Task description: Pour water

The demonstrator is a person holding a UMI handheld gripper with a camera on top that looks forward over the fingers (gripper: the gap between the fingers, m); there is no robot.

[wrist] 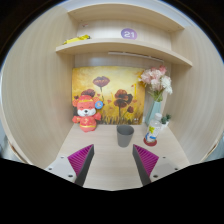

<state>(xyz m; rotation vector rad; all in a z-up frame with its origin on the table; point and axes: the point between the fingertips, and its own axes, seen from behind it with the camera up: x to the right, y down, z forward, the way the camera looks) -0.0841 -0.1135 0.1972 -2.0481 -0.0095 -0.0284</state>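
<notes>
A small grey cup [125,135] stands upright on the pale wooden desk [110,165], beyond my fingers and slightly to the right of the midline. My gripper [113,160] is open, its two magenta pads [80,159] spread wide with only bare desk between them. Nothing is held. No bottle or water vessel other than the cup shows in view.
A red and white plush toy [87,112] sits at the back left. A white vase of pink flowers [155,95] and a small colourful figure [151,134] stand at the back right. A flower painting [108,90] lines the back wall under a shelf [120,45].
</notes>
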